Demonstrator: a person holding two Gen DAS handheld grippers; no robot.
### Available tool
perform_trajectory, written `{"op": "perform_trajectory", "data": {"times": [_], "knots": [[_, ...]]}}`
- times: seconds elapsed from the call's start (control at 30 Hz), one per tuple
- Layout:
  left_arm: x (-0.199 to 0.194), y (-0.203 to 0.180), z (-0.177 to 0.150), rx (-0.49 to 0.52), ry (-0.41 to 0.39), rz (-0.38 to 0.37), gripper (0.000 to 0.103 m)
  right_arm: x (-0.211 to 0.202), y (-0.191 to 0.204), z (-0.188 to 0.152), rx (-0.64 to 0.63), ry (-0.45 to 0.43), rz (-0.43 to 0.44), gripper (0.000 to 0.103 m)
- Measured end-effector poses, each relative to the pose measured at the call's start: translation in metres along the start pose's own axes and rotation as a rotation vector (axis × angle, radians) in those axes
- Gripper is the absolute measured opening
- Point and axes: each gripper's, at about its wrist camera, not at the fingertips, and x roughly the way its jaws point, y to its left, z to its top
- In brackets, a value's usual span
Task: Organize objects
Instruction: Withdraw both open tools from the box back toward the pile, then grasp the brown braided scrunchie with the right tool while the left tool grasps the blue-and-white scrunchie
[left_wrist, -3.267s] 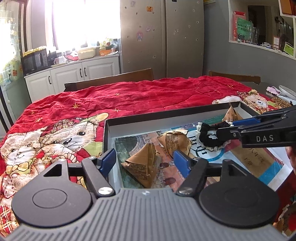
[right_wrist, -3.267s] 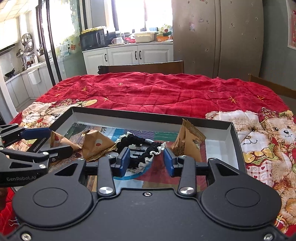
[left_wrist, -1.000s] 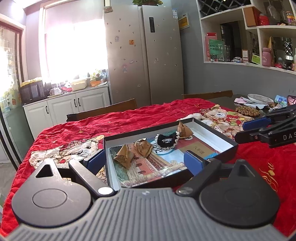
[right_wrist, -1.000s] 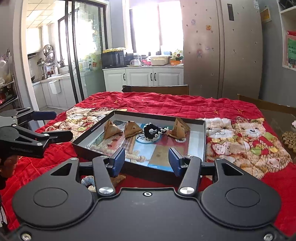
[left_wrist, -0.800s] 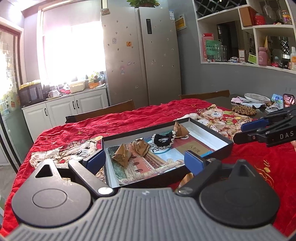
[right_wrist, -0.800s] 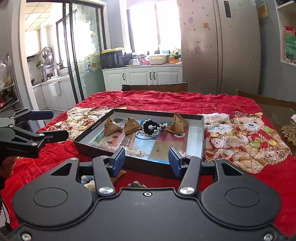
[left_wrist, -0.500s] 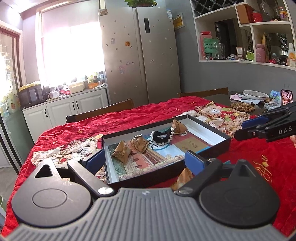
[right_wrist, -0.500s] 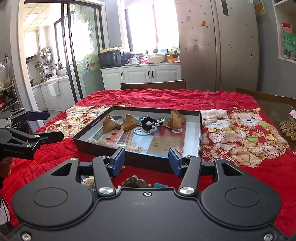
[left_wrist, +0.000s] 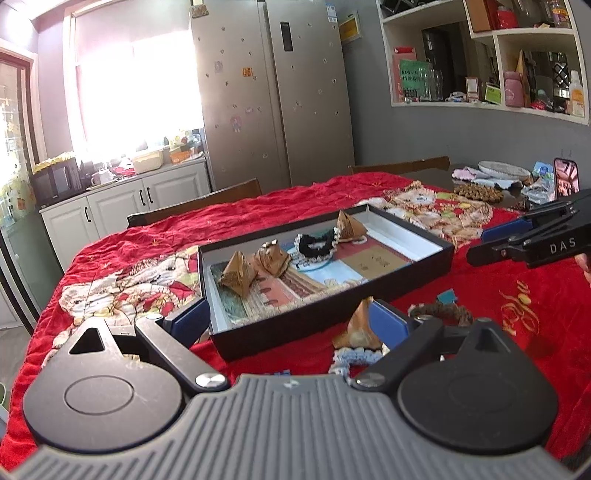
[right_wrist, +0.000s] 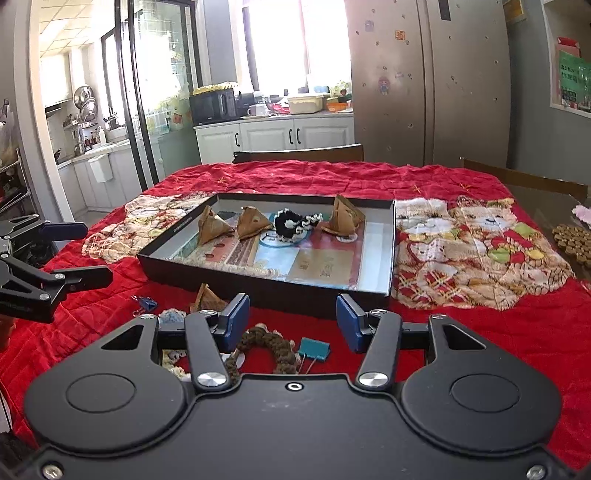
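Observation:
A black shallow box (right_wrist: 258, 288) (left_wrist: 332, 314) lies on the red quilt. It holds three brown pyramid packets (right_wrist: 212, 225) (left_wrist: 238, 273) and a black lace-trimmed scrunchie (right_wrist: 291, 221) (left_wrist: 314, 243). On the quilt in front of the box lie another brown packet (right_wrist: 207, 297) (left_wrist: 358, 325), a brown braided scrunchie (right_wrist: 266, 347) (left_wrist: 439, 314), a light blue scrunchie (right_wrist: 171, 315) (left_wrist: 354, 356), a teal binder clip (right_wrist: 314, 349) and a blue binder clip (right_wrist: 147, 304). My left gripper (left_wrist: 291, 321) and my right gripper (right_wrist: 291, 317) are both open and empty, held above the front of the quilt.
A wooden beaded mat (right_wrist: 574, 240) and a plate (left_wrist: 504, 170) lie on bare table at the right. Chair backs (right_wrist: 299, 153) stand behind the table. A fridge (left_wrist: 273, 92) and white cabinets (right_wrist: 277, 140) line the back wall.
Both grippers have drawn back and up from the box, empty. The black scrunchie held by the right gripper 3.3 s ago now lies in the box. The loose items in front have come into view.

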Motion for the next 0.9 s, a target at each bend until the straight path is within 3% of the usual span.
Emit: {"op": "perform_trajectory", "data": {"times": [0.33,0.47,0.7,0.9], "knots": [[0.016,0.003,-0.024,0.007,0.079,0.012,0.097,0.015,0.014,-0.018,-0.04,0.042,0.024,0.049],[0.022,0.004,-0.032,-0.008,0.108,-0.004,0.097,0.022,0.022,-0.025,-0.08,0.055,-0.006,0.048],[0.028,-0.016,-0.036,0.056,0.089,-0.032,0.097,0.038,0.019,-0.038,-0.08,0.094,-0.029,0.04],[0.04,-0.03,-0.04,0.095,0.104,-0.054,0.084,0.046,0.016,-0.044,-0.067,0.117,-0.025,0.031]]}}
